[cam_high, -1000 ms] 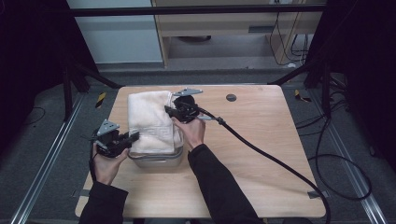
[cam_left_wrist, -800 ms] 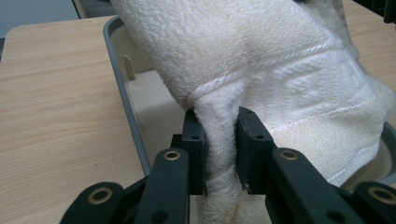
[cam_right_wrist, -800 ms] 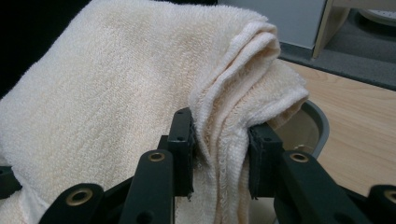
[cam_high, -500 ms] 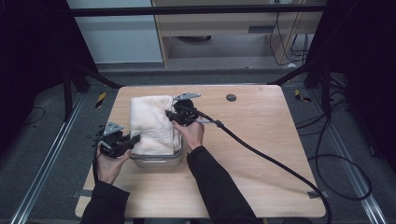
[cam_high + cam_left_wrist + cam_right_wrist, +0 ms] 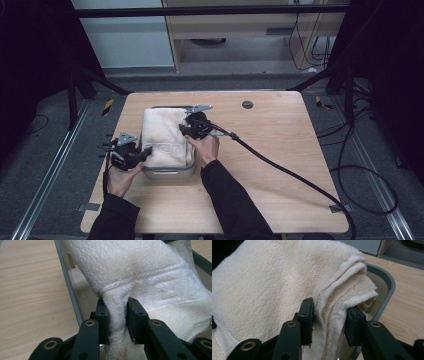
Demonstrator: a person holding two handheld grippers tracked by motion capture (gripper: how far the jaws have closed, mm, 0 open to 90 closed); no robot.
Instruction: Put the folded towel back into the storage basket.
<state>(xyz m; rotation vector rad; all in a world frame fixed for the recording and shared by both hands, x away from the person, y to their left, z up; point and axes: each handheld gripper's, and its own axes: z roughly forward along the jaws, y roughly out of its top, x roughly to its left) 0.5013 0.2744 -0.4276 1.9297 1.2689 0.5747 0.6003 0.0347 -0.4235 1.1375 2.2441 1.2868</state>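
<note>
Place: I am in a lab or test room, not a home.
Table: I work at a small wooden table (image 5: 280, 150) that stands alone in the middle.
Frame: dark metal bars (image 5: 210, 10) go around and over my table.
Rails: silver rails (image 5: 45, 180) lie on the grey floor at each side.
Cables: black cables (image 5: 360, 170) snake over the floor, and a thick one trails off my table.
Tape: small bits of tape (image 5: 90, 206) mark my table edge.
Back: a plain wood bench (image 5: 235, 30) stands behind.

Both grippers' jaws have just been opening around the towel (image 5: 162, 137); the right gripper (image 5: 192, 131) has sunk toward the bin (image 5: 170, 173).
</note>
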